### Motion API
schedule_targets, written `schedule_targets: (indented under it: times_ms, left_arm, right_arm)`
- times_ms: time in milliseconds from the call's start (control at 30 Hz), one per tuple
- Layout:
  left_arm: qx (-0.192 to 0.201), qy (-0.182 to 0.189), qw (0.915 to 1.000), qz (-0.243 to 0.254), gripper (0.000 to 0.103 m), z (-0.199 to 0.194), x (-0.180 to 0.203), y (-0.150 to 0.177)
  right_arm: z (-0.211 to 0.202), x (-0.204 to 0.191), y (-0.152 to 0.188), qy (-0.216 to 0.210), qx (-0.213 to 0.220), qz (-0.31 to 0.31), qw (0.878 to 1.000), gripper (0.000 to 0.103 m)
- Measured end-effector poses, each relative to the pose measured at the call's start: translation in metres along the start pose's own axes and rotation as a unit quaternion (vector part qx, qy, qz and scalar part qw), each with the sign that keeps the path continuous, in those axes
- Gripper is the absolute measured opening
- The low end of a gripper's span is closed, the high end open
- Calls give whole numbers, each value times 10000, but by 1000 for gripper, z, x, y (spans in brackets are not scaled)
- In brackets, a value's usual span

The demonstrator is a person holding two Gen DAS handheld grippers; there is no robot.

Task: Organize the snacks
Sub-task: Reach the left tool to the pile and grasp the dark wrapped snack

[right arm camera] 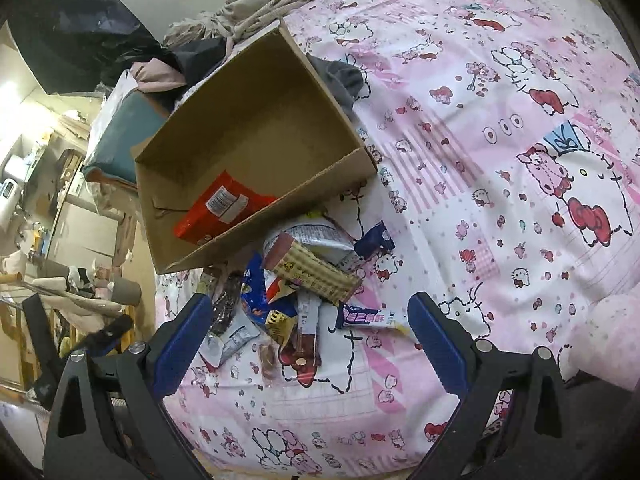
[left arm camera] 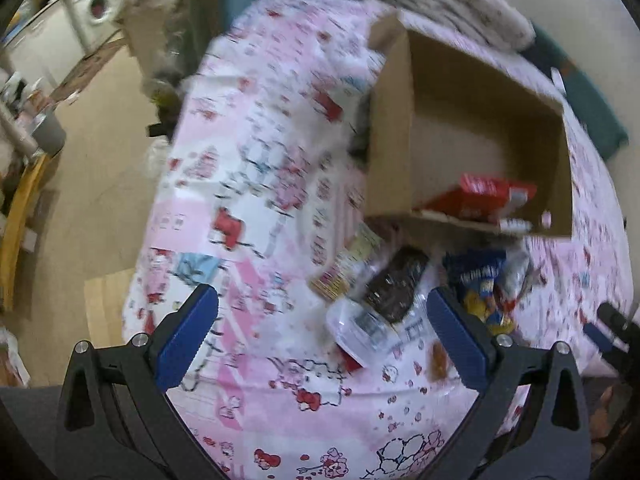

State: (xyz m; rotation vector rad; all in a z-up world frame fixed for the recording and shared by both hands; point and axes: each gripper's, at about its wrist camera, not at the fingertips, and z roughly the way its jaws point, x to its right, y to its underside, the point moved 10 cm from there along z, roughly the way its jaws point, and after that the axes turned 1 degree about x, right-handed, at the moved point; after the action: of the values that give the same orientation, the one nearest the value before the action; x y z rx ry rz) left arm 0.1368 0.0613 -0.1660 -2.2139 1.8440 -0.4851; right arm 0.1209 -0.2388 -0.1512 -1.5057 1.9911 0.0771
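Observation:
An open cardboard box (left arm camera: 472, 92) (right arm camera: 256, 120) lies on a bed with a pink cartoon sheet (left arm camera: 260, 152) (right arm camera: 480, 140). A red snack packet (left arm camera: 480, 196) (right arm camera: 218, 208) lies inside it. A pile of snack packets (left arm camera: 396, 284) (right arm camera: 304, 280) lies on the sheet in front of the box, among them a blue bag (left arm camera: 480, 284) (right arm camera: 256, 296), a dark packet (left arm camera: 396, 284) and a tan checked box (right arm camera: 316, 268). My left gripper (left arm camera: 320, 320) is open and empty, above the sheet near the pile. My right gripper (right arm camera: 310, 320) is open and empty over the pile.
Rumpled blankets and clothes (right arm camera: 256, 12) lie behind the box. A teal cushion (right arm camera: 120, 136) sits beside it. The floor (left arm camera: 92, 184) and cluttered furniture lie beyond the bed's edge. The other gripper's tip (left arm camera: 612, 332) shows at the right edge of the left wrist view.

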Motion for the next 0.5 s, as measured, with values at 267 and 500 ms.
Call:
schedule_targets:
  times_ms: [267, 500]
  left_arm:
    - [-707, 264, 9841, 1605, 100, 65, 84, 20]
    - [-1077, 1, 9796, 1694, 87, 120, 85, 21]
  right_arm:
    - [8, 0, 2, -6, -141, -1, 9999, 100]
    - [9, 6, 4, 25, -202, 6, 9998, 100]
